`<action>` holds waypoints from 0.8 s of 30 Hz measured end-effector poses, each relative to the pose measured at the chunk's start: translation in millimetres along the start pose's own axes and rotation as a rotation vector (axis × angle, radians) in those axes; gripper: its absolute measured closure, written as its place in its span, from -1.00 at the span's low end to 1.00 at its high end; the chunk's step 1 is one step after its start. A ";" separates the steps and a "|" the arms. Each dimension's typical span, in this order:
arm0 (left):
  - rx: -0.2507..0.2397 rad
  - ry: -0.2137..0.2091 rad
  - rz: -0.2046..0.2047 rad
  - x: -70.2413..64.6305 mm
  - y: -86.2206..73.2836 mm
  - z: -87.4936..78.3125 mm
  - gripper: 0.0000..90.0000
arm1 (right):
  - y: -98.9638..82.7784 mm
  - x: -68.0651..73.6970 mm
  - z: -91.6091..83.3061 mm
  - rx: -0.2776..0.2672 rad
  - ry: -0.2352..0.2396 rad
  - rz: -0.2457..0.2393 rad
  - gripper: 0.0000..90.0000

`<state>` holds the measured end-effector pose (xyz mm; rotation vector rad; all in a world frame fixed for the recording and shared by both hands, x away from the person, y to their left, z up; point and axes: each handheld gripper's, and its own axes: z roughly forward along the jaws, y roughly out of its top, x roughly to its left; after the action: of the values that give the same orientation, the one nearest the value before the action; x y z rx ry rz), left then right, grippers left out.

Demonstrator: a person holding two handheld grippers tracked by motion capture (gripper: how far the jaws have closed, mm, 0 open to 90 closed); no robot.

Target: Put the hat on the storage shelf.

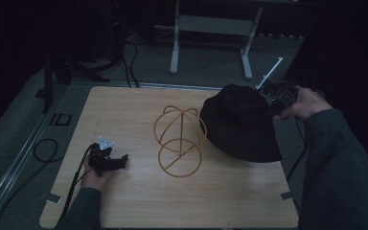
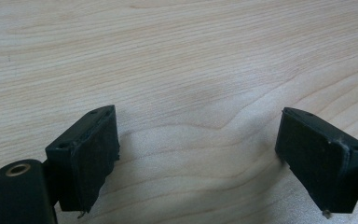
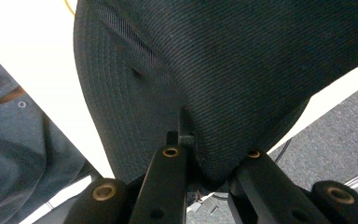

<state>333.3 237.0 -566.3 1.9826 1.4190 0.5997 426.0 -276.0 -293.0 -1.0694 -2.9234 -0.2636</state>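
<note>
White "ID" on the floor [image 1: 60,119] beside the table [image 1: 139,211].

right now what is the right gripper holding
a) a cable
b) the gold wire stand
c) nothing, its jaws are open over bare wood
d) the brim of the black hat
d: in the right gripper view the right gripper has its jaws pinched on the edge of the black hat, and the high view shows it at the hat's far right side while the wire stand stands free.
</note>
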 end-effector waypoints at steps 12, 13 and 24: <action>-0.001 0.000 0.000 0.0 0.0 0.1 -0.70 | -7.7 -0.4 -12.8 -0.039 -0.032 -0.030 0.94; -0.001 0.000 0.000 0.0 0.0 0.1 -0.70 | -8.3 -0.3 -14.3 -0.046 -0.034 -0.039 0.94; 0.000 0.000 0.001 0.1 0.0 0.0 -0.70 | -11.5 3.4 -29.0 -0.087 -0.047 -0.060 0.94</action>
<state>333.3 237.0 -566.4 1.9835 1.4176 0.6002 414.8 -287.3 -265.9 -1.0132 -3.0153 -0.3759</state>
